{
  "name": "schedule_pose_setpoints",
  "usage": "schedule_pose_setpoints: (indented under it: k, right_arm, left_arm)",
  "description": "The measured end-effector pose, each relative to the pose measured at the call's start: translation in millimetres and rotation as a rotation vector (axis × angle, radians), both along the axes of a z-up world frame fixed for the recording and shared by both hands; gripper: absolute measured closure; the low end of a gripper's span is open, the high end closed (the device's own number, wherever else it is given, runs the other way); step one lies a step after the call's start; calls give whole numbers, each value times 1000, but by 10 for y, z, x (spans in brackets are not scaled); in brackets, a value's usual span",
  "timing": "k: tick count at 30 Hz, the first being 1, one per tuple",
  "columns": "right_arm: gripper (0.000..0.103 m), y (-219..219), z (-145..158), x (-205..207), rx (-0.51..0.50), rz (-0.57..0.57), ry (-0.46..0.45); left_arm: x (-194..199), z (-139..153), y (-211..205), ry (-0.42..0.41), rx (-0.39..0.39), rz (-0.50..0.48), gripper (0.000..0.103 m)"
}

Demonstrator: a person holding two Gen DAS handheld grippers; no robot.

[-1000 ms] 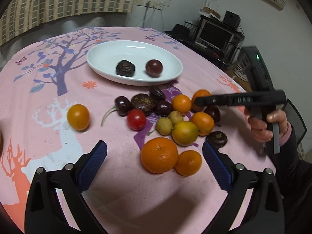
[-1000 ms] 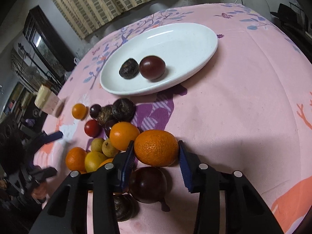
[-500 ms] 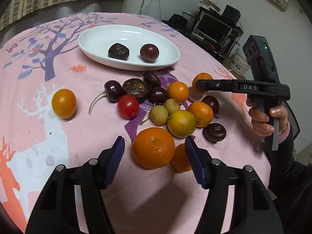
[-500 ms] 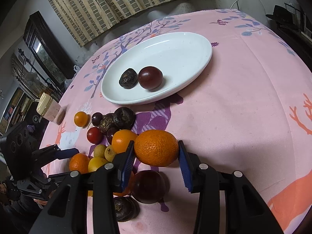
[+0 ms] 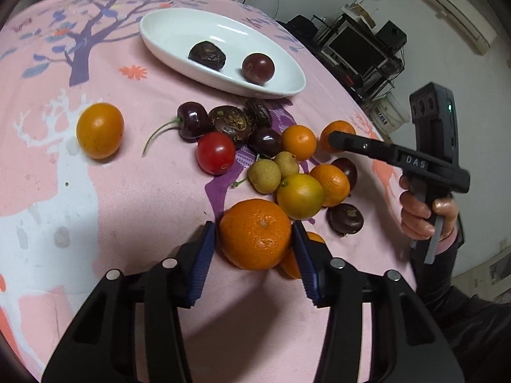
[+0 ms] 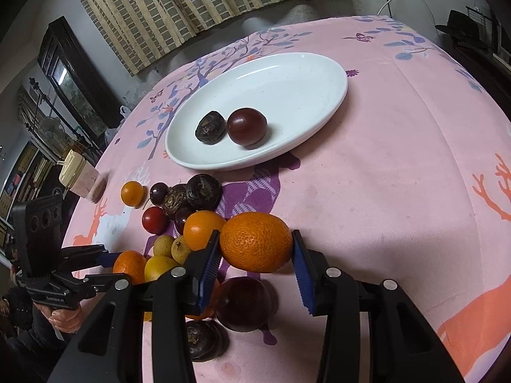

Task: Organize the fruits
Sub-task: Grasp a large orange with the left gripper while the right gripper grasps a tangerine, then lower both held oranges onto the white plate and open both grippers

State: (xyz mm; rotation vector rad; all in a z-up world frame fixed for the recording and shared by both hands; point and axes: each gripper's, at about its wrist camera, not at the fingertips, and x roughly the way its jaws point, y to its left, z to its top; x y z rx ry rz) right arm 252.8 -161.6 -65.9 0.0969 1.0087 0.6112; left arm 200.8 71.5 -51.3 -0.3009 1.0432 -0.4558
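A white oval plate holds a wrinkled dark fruit and a plum. In front of it lies a pile of small oranges, cherries, a cherry tomato, longans and dark fruits. My left gripper is closing on the large orange at the pile's near edge, and its blue pads meet the orange's two sides. My right gripper is shut on another orange, held above a dark plum. One small orange lies apart to the left.
A pink patterned cloth covers the round table. A jar with a cream lid stands near its far left edge. A person's hand holds the right gripper's handle. Shelves with a screen stand beyond the table.
My left gripper has sunk toward the pile and its jaws have narrowed from wide apart to the sides of the large orange. The right gripper has kept still with its orange.
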Motion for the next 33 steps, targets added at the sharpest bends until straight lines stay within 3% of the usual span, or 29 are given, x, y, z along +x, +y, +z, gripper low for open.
schedule_pose_setpoints:
  k: [11,17,22,25,30,33]
  right_arm:
    - [59,-11,50,-31,-3,-1,-50]
    - [59,11,218,10,27,-25,-145]
    - [59,121,385,289,34,-81,-236]
    - [59,182,367,579,6,-121,-250]
    - [59,265,216,960,-41,-149,-215]
    - [58,318,147,1078,-56,-147,-193]
  left_arm:
    - [-27,-13,-94,-32,64,8,59]
    - [48,296,-19,-126,69,22,59]
    - [538,611,71,-232,104,114,59]
    - [970,657,72,-251,143,163,59]
    - [1697,568,106,-181,178,234,59]
    - [1943,467,89,-106,225,253,59]
